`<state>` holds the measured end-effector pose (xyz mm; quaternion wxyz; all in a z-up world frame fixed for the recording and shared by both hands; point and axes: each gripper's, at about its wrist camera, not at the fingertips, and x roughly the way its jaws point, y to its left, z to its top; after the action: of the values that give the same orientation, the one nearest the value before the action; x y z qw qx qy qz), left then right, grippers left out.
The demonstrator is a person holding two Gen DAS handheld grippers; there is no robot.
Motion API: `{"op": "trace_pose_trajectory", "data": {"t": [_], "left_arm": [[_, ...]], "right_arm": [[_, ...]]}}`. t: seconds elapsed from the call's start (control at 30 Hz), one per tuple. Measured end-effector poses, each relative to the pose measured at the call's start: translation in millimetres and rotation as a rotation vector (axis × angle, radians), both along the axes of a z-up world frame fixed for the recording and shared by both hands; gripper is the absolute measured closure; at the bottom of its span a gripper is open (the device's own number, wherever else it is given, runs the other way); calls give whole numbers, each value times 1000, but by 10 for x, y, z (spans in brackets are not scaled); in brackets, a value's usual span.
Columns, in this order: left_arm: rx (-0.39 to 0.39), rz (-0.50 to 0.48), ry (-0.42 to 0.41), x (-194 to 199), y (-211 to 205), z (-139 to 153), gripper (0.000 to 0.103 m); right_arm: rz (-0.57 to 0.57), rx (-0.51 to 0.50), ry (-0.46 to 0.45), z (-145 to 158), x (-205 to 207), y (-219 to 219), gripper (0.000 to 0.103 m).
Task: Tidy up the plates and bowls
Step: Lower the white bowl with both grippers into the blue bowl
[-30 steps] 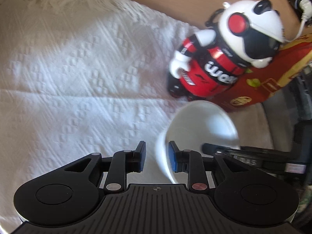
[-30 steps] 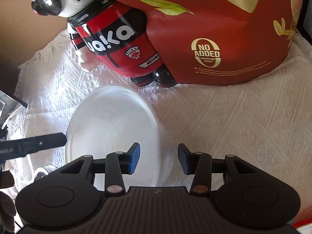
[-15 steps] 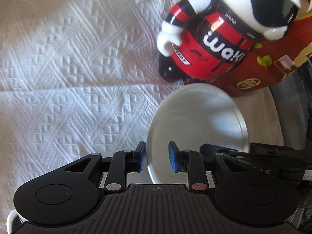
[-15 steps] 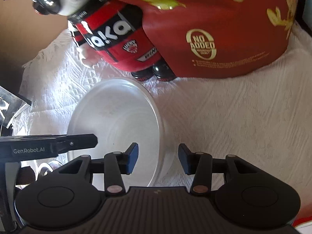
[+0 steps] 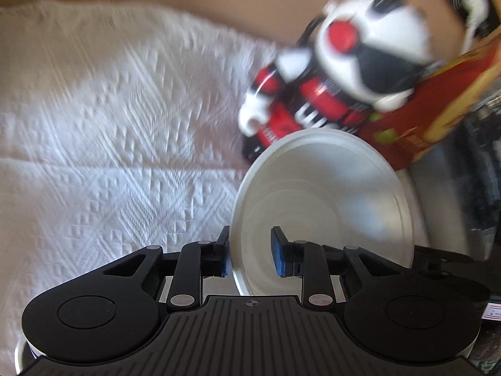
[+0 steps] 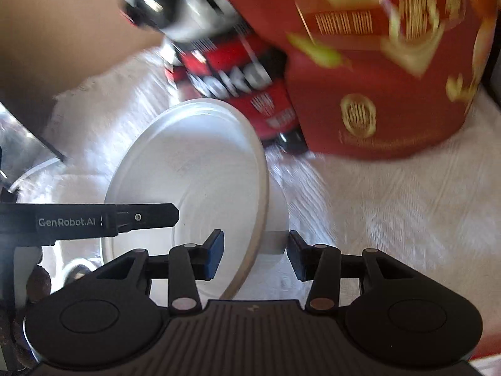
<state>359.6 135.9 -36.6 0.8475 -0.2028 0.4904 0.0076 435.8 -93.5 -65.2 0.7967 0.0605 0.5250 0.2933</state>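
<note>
- Both tongs straddle the rim of one white bowl (image 5: 325, 200). The left gripper (image 5: 250, 250) has its jaws parted to either side of the near left rim, one blue pad outside the wall and one inside. Whether they press on it cannot be told.
- The right gripper (image 6: 253, 252) is spread wide, with the bowl's right rim and wall standing in the gap, touching neither pad.
- In the right wrist view the left gripper's black finger (image 6: 137, 217) reaches level across the bowl's (image 6: 188, 181) left rim.
- The bowl is tipped up on edge, its open mouth turned toward the cameras and its base away. Whether it rests on the cloth or is lifted clear is unclear.
- Close behind the bowl stands a panda-headed figure (image 5: 338, 72) in red and black, and beside that a large red pouch (image 6: 391, 72) with gold print. Both views are blurred.
- A white textured cloth (image 5: 109, 156) lies open to the left; its far edge meets a tan surface (image 5: 219, 0).
</note>
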Motion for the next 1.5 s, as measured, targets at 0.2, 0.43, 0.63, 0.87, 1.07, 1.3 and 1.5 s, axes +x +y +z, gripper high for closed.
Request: {"op": "trace_pose_trajectory", "data": {"t": [0.2,0.43,0.63,0.87,1.07,1.3,1.5], "left_arm": [[1,-95,59,-399,-123,388,74],[-115,-199,145,-860,-248,300,74],[-79,-209,203,-987,-314,12,74],[-75,-150,217,-1036,-104,-71,74],[-59,-146,212,-1087,-69,-38,74],[-100,-142,175,-1156,-8,73,74],[-120,-130,162,-1079,-40,82,74]], "right_arm": [[19,15,-28,438,-395,-130,57],[61,-53,-46,574,-903,-313,56],[51,-114,0,263,-1098,-277,56],[65,-157,-76,257,-1234,-230,56],[46,-180,-85,236,-1166,-234,56],[19,-149,-101,291,-1115,-284,56],[30,-88,-105,392,-1098,-237,55]]}}
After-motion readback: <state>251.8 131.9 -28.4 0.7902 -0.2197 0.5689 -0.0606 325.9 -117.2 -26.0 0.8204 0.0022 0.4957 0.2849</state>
